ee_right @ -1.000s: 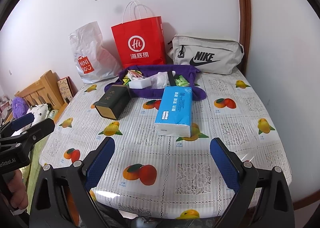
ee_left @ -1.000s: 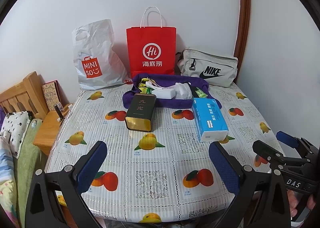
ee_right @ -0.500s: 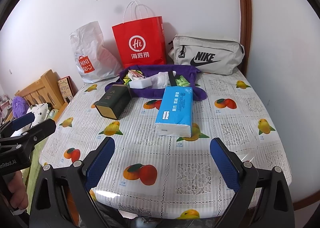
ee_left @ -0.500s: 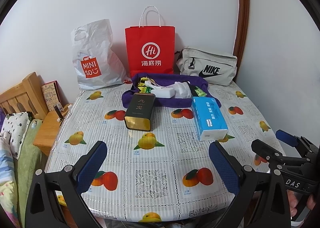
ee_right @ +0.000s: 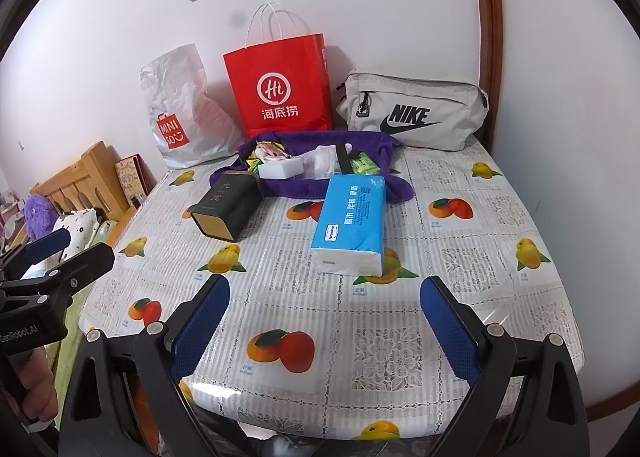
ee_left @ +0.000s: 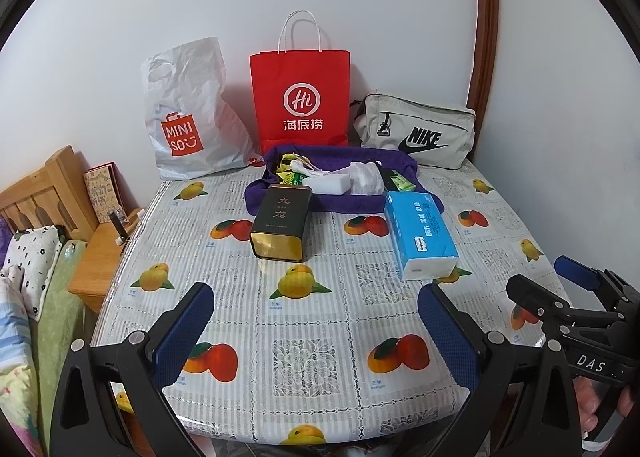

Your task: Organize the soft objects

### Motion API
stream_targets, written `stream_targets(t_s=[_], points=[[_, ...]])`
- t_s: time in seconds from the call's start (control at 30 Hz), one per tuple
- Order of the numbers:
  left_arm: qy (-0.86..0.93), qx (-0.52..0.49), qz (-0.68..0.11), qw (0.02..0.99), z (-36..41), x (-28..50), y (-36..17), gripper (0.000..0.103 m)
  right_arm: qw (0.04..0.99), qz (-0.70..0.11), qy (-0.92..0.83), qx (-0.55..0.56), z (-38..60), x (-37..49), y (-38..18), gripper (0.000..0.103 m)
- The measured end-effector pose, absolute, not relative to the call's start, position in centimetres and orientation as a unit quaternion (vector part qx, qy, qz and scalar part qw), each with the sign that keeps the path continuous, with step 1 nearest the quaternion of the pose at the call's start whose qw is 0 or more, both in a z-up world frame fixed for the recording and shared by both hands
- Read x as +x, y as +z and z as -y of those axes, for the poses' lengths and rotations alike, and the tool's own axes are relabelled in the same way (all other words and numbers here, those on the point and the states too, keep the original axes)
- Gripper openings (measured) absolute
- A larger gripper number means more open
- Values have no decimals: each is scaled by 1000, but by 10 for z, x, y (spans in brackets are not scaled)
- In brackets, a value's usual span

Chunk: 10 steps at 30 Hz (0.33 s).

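Note:
A purple cloth [ee_left: 344, 203] [ee_right: 304, 187] lies at the back middle of the table with small items on it: a white sponge block [ee_left: 330, 181] [ee_right: 280, 169], a white soft pack [ee_left: 366, 179], green packets [ee_right: 362, 167]. A blue tissue pack [ee_left: 420, 235] [ee_right: 352, 223] lies in front of it to the right. A dark tea tin [ee_left: 280, 223] [ee_right: 228, 209] lies on its side to the left. My left gripper [ee_left: 316, 321] and right gripper [ee_right: 324, 313] are open and empty above the table's near edge.
Against the back wall stand a white Miniso bag [ee_left: 188, 117], a red paper bag [ee_left: 302, 97] and a grey Nike pouch [ee_left: 416, 133]. The fruit-print tablecloth [ee_left: 304, 337] covers the table. A wooden headboard, nightstand [ee_left: 100, 253] and bedding are to the left.
Both grippers have shifted only slightly; the scene barely moves in either view. Nothing on the table has moved.

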State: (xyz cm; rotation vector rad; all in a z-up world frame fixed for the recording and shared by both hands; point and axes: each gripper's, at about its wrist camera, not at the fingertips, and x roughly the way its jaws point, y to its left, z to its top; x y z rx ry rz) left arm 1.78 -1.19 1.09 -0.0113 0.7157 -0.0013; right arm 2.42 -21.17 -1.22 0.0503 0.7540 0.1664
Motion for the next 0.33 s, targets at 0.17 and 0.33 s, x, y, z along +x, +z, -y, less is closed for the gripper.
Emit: stream_targets(t_s=[0.17,0.33], points=[[-1,-7,-349,937,11,18,11,103,926,-368,84,21,210,25,-13,95],[6,-1,-344,939,10,19,10,103,925,-370,85,21,209,26,-15,95]])
